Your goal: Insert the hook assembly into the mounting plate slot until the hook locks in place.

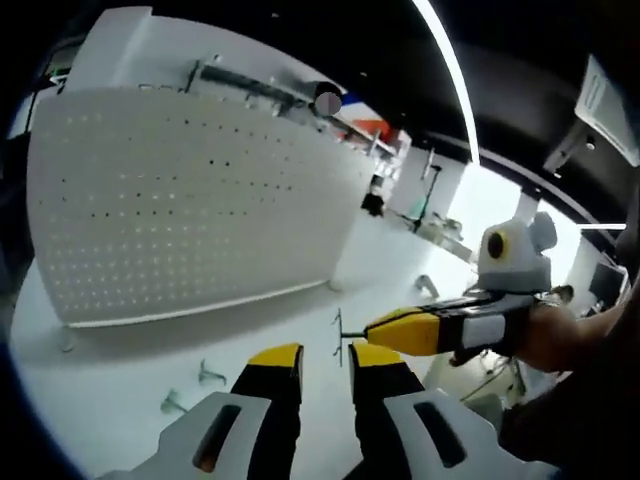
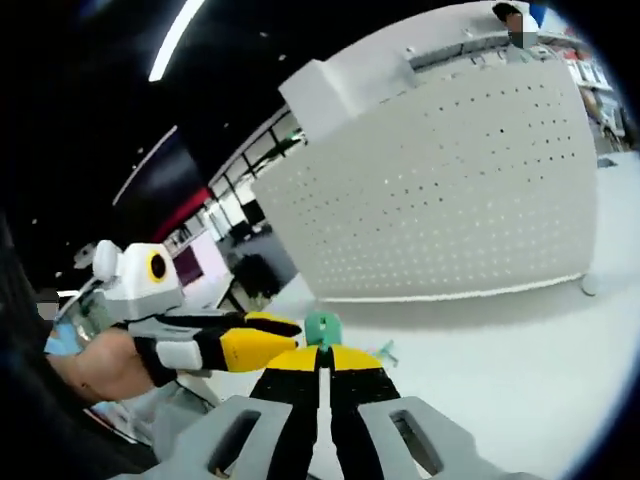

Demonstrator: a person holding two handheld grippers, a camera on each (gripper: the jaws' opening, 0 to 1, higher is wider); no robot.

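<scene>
A white pegboard mounting plate (image 1: 190, 210) (image 2: 440, 200) stands upright on the white table. In the right gripper view my right gripper (image 2: 322, 352) is shut on a hook assembly with a green base (image 2: 322, 325). In the left gripper view the right gripper (image 1: 368, 328) comes in from the right, and the thin wire hook (image 1: 338, 335) sticks out of its tip, short of the plate. My left gripper (image 1: 325, 355) is open with nothing between its jaws, just below that hook. It also reaches in from the left of the right gripper view (image 2: 288, 328), beside the right jaws.
Loose small hooks (image 1: 208, 375) lie on the table (image 1: 120, 400) in front of the plate, and another greenish one (image 2: 386, 352) lies near the right jaws. A person's hand (image 1: 560, 335) holds the right gripper. Shelving and benches stand behind the plate.
</scene>
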